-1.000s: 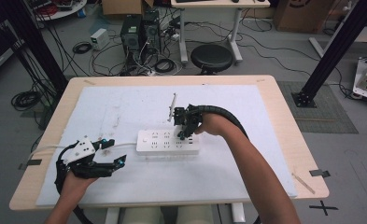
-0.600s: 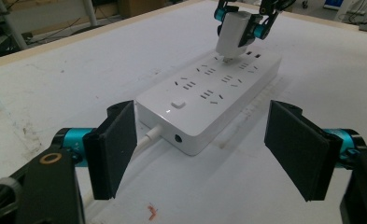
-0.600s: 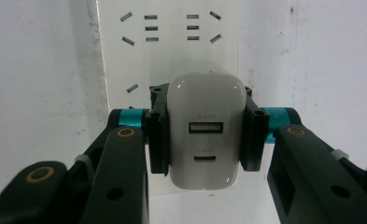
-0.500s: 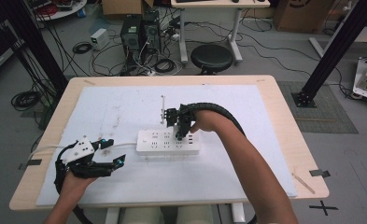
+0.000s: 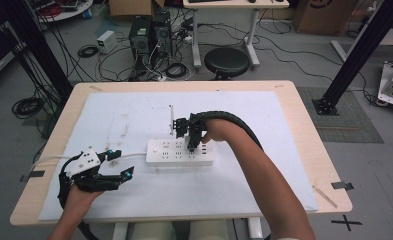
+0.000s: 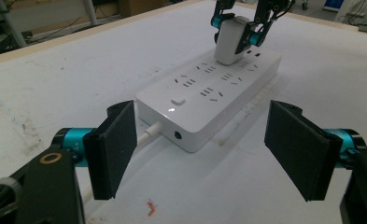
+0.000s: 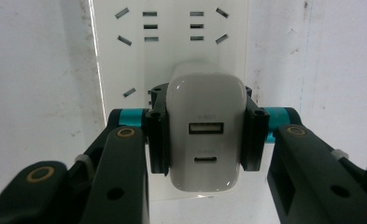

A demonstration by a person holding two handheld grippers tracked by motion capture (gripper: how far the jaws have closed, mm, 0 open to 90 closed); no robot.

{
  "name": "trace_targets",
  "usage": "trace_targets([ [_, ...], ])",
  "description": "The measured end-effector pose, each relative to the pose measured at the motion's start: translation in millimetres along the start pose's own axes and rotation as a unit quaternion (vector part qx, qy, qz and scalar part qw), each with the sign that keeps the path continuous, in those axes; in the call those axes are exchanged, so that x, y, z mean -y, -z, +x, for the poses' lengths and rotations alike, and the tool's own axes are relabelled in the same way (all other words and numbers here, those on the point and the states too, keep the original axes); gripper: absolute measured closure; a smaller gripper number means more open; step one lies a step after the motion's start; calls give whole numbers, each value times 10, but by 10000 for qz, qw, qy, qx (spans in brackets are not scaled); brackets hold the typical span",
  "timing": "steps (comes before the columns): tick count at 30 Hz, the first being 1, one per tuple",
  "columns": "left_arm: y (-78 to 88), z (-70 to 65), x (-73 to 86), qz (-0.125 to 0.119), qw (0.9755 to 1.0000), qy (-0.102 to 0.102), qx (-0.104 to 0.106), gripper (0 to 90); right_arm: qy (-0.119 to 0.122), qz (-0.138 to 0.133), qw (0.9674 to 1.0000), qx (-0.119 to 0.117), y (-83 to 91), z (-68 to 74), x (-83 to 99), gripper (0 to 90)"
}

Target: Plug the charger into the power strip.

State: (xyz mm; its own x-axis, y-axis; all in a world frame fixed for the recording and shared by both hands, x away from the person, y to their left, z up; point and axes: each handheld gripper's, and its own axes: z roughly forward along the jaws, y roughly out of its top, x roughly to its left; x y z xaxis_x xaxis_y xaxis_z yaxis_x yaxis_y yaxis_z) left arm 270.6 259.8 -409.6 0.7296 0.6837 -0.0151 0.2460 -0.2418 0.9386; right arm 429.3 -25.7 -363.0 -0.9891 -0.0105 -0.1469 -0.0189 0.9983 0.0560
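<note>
In the right gripper view, a white plastic charger block (image 7: 205,140) is clamped by the right gripper (image 7: 205,137), with two ports shown. In the left gripper view, the left gripper (image 6: 200,151) is held released, the long white power strip (image 6: 204,100) at 12 o'clock.

Even, soft overhead light keeps my white tabletop (image 5: 134,120) bright, with the floor dimmer at twelve o'clock. My tongs (image 7: 204,135) look sharp up close; shadows under them stay faint. The high view is slightly grainy.

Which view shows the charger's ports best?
The right gripper view: the charger faces the camera, both ports plain, clamped between the pads. The left gripper view shows its side; in the high view the right gripper hides it.
</note>
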Motion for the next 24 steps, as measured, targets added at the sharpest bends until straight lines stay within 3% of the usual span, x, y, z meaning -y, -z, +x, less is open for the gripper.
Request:
trace_targets([
  [5, -34, -21, 4, 6, 10000, -5, 49, 253, -120, 2, 9999, -1, -5, 11, -4, 637],
  [16, -33, -9, 18, 18, 10000, 9, 39, 254, -81, 79, 9999, 12, -36, 7, -46, 639],
  [17, -32, -6, 21, 17, 10000, 25, 33, 253, -179, 119, 9998, -18, -34, 13, -51, 638],
  [24, -29, 5, 29, 2, 10000, 42, 8, 253, -260, 10, 9996, -141, -58, -27, -20, 638],
])
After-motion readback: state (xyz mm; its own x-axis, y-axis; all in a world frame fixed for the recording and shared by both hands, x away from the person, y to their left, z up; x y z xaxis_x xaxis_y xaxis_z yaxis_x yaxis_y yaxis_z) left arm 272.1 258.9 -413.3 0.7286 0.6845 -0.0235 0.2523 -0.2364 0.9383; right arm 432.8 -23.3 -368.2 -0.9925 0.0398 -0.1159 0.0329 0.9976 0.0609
